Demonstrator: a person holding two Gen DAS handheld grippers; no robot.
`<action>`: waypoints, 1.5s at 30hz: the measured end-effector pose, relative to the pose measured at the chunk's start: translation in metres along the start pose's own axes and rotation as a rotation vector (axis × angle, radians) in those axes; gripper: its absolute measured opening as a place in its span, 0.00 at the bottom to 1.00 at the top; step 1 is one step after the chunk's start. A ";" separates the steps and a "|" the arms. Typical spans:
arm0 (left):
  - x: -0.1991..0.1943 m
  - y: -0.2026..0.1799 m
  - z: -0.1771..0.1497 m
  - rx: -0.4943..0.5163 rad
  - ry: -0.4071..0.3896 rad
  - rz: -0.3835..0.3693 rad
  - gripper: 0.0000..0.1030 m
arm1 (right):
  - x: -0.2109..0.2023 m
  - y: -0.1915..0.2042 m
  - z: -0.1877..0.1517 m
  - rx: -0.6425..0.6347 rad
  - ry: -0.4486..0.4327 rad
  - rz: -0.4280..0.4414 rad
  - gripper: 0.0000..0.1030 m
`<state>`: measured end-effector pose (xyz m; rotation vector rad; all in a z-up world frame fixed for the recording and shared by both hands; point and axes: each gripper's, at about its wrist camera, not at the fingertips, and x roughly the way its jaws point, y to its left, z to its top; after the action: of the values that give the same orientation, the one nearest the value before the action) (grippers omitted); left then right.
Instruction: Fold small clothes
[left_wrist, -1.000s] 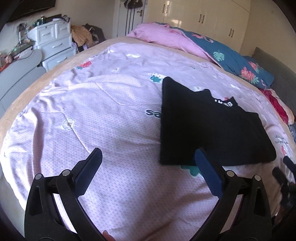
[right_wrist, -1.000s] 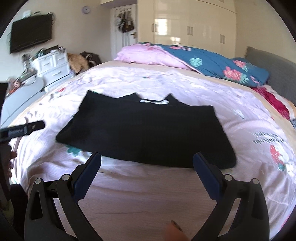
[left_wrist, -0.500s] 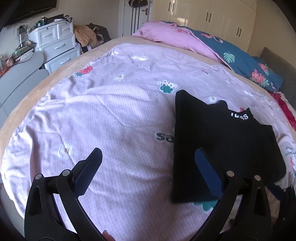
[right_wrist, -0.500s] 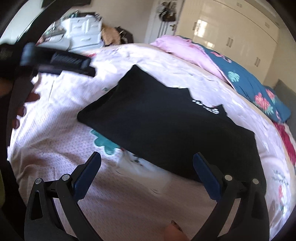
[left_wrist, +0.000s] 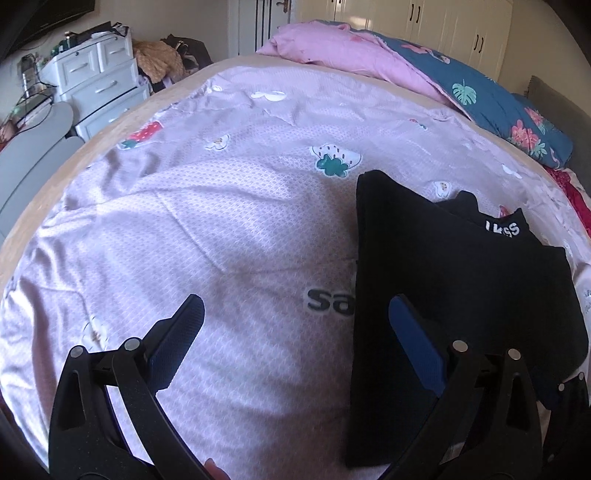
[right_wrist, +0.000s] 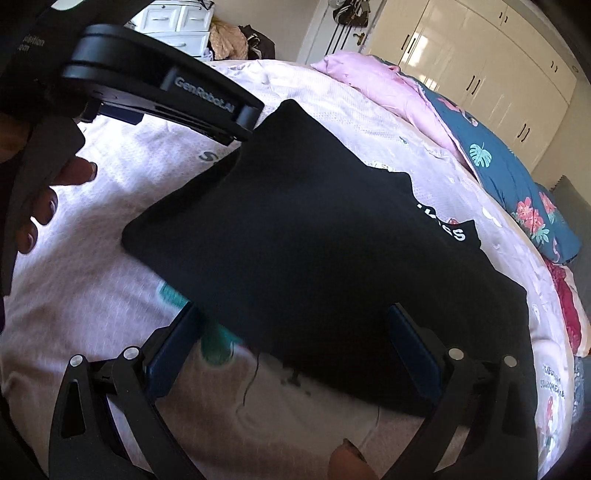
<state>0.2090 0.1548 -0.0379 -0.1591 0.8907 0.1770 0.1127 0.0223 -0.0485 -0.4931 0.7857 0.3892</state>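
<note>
A black garment (left_wrist: 450, 280) with white lettering at the collar lies flat on the pink patterned bedspread (left_wrist: 221, 229). My left gripper (left_wrist: 295, 321) is open and empty, low over the bed, with its right finger over the garment's left edge. My right gripper (right_wrist: 295, 325) is open and empty, low at the garment's (right_wrist: 314, 236) near edge, which lies between its fingers. The left gripper's body (right_wrist: 155, 88) and the hand holding it show at the upper left of the right wrist view.
A pink and blue quilt (left_wrist: 424, 77) is piled at the head of the bed. White drawers (left_wrist: 99, 77) and a grey chair (left_wrist: 29, 158) stand left of the bed. Cream wardrobes (right_wrist: 480, 70) line the back wall.
Both grippers have moved down and closer to the garment. The right gripper has swung left along the near edge. The left gripper's right finger now overlaps the garment's left edge.
</note>
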 end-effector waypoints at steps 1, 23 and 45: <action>0.002 -0.001 0.002 -0.002 0.002 -0.004 0.91 | 0.003 -0.001 0.003 0.002 0.005 -0.005 0.96; 0.050 -0.014 0.037 -0.048 0.080 -0.069 0.91 | 0.015 -0.013 0.023 -0.040 -0.079 -0.033 0.80; 0.050 -0.039 0.037 -0.028 0.112 -0.140 0.91 | -0.033 -0.030 0.020 0.063 -0.256 0.047 0.08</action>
<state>0.2770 0.1293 -0.0517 -0.2582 0.9854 0.0508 0.1177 0.0041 -0.0041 -0.3580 0.5608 0.4603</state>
